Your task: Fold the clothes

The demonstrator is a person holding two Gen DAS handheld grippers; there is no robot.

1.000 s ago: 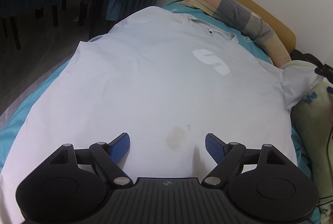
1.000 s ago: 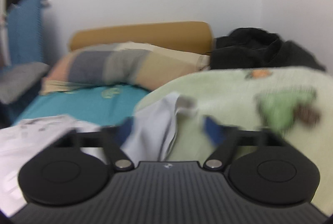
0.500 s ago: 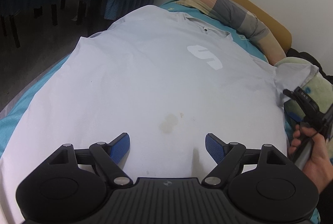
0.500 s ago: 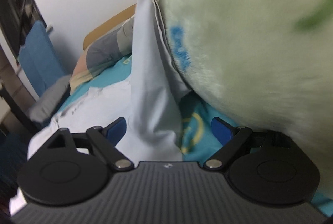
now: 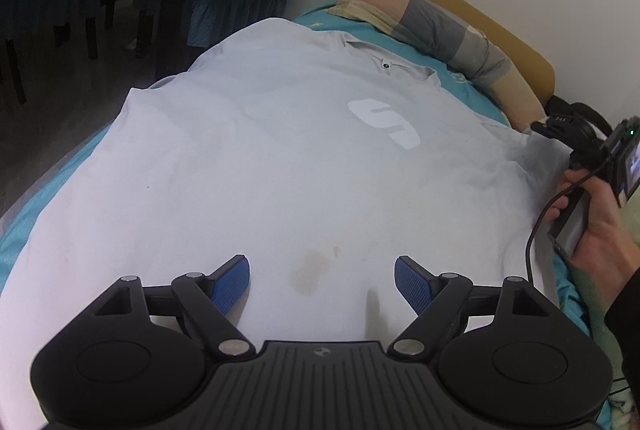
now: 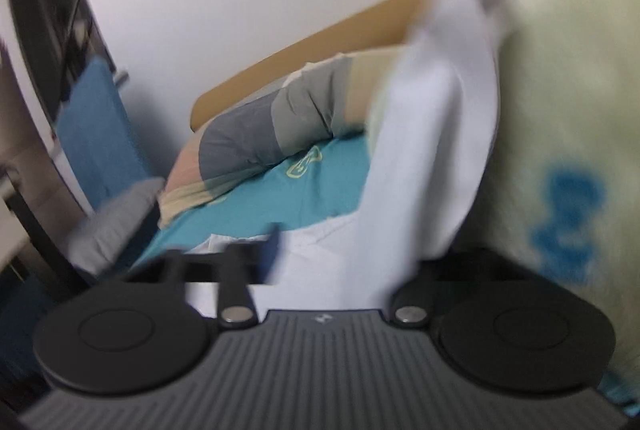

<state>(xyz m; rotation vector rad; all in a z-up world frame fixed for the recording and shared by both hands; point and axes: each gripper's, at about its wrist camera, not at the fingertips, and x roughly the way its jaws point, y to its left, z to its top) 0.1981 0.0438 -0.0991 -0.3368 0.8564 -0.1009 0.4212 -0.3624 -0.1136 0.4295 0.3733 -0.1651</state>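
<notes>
Looking down thru the left wrist cam first: we've got a pale grey short-sleeved shirt with a white logo on the chest (image 5: 280, 166) spread flat, front up, over the teal bed sheet (image 5: 24, 230). Our left gripper (image 5: 322, 280) hovers over the shirt's lower part w/ its blue-padded fingers (image 5: 232, 284) spread wide, nothing between them, a brownish stain on the cloth just ahead. At the far end lies a long striped pillow in grey, tan and pink (image 5: 448, 26) against the mustard-brown headboard (image 5: 480, 18). Off to the right edge, our right hand (image 5: 596, 226) grips the handle of the right gripper (image 5: 538, 126), whose tip sits at the shirt's right sleeve area.

Over to the right wrist cam, quite blurred. The shirt's sleeve (image 6: 424, 158) rises straight up from betw. the right gripper's (image 6: 340, 262) jaws, which are closing w/ that cloth between them; we can't tell from the blur if the pads are pressing yet. A fuzzy pale green blanket with blue print (image 6: 568, 150) fills the right side, touching the sleeve. Pillow, sheet and headboard sit beyond, left of the sleeve.
</notes>
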